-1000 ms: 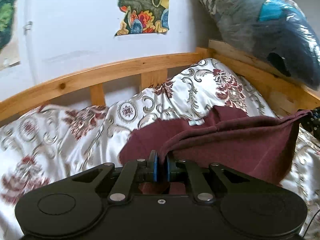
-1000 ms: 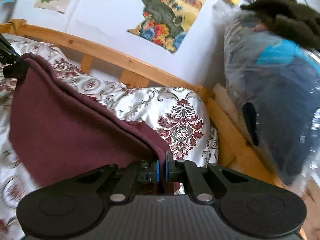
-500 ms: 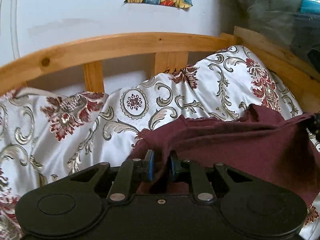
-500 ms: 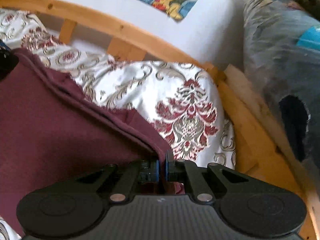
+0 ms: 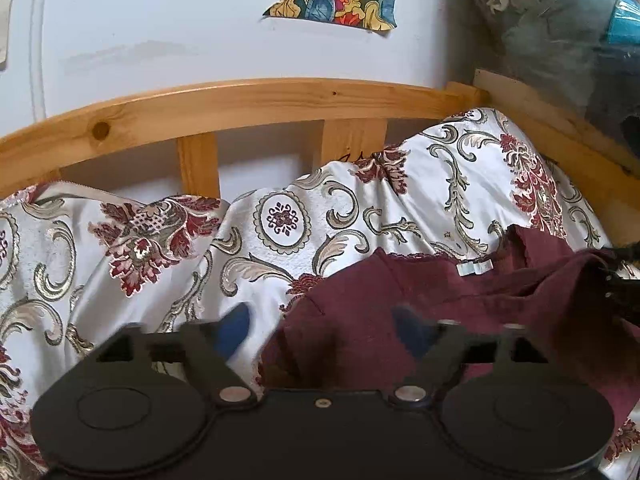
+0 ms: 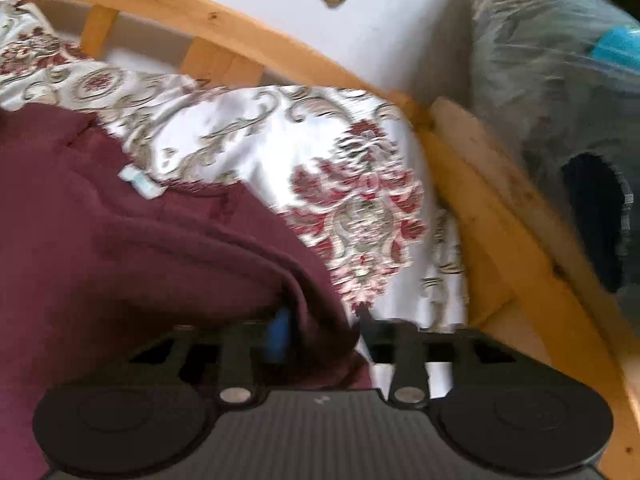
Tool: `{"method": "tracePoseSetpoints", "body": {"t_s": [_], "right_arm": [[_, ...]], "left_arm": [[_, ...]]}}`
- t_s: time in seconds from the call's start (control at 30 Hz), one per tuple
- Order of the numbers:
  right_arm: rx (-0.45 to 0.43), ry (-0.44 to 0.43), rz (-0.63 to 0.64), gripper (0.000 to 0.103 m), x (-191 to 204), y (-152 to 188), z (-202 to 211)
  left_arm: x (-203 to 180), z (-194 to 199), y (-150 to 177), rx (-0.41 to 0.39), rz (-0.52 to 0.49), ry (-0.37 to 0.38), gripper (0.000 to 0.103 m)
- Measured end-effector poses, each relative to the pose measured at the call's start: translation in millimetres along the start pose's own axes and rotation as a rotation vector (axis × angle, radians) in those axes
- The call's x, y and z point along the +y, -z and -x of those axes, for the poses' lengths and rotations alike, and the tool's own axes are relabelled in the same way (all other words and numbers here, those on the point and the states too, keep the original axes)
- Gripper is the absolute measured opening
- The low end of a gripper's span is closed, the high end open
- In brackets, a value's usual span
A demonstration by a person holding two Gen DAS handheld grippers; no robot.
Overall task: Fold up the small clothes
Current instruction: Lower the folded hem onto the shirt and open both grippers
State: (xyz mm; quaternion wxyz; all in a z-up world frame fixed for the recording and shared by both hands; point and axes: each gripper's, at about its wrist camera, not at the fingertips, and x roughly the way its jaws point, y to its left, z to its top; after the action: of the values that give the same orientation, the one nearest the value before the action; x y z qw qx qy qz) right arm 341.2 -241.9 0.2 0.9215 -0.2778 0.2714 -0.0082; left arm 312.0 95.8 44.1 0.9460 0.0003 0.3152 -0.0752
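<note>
Left wrist: white tag (image 5: 474, 268) on maroon garment (image 5: 400, 300), txt unreadable.

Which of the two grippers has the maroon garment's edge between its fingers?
The right gripper: the maroon garment bunches between its open fingers. The left gripper only straddles flat cloth.

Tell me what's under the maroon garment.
The maroon garment lies on a white bedspread with red and gold floral patterns, which shows around it on the wooden-railed bed. Whatever lies directly beneath the cloth is covered.
</note>
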Motion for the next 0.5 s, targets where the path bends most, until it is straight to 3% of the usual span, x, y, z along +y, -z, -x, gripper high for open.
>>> {"method": "tracePoseSetpoints", "body": {"t_s": [0.07, 0.1, 0.27, 0.43, 0.5], "right_arm": [[-0.054, 0.074, -0.008, 0.094, -3.9, 2.5, 10.2], [-0.083, 0.106, -0.009, 0.099, -6.4, 5.0, 16.7], [-0.131, 0.159, -0.024, 0.103, -15.6, 24.7, 40.9], [-0.094, 0.122, -0.079, 0.103, -9.2, 55.9, 48.0], [-0.067, 0.129, -0.104, 0.103, -6.7, 69.0, 45.4]], "left_arm": [[-0.8, 5.8, -1.9, -0.023, -0.022, -0.017, 0.100], [-1.8, 8.9, -3.0, -0.036, -0.038, -0.026, 0.102], [-6.1, 17.2, -2.7, -0.006, -0.059, -0.018, 0.102], [-16.5, 29.3, 15.6, 0.068, -0.026, 0.042, 0.102], [-22.8, 31.4, 30.8, 0.096, -0.041, 0.028, 0.102]]}}
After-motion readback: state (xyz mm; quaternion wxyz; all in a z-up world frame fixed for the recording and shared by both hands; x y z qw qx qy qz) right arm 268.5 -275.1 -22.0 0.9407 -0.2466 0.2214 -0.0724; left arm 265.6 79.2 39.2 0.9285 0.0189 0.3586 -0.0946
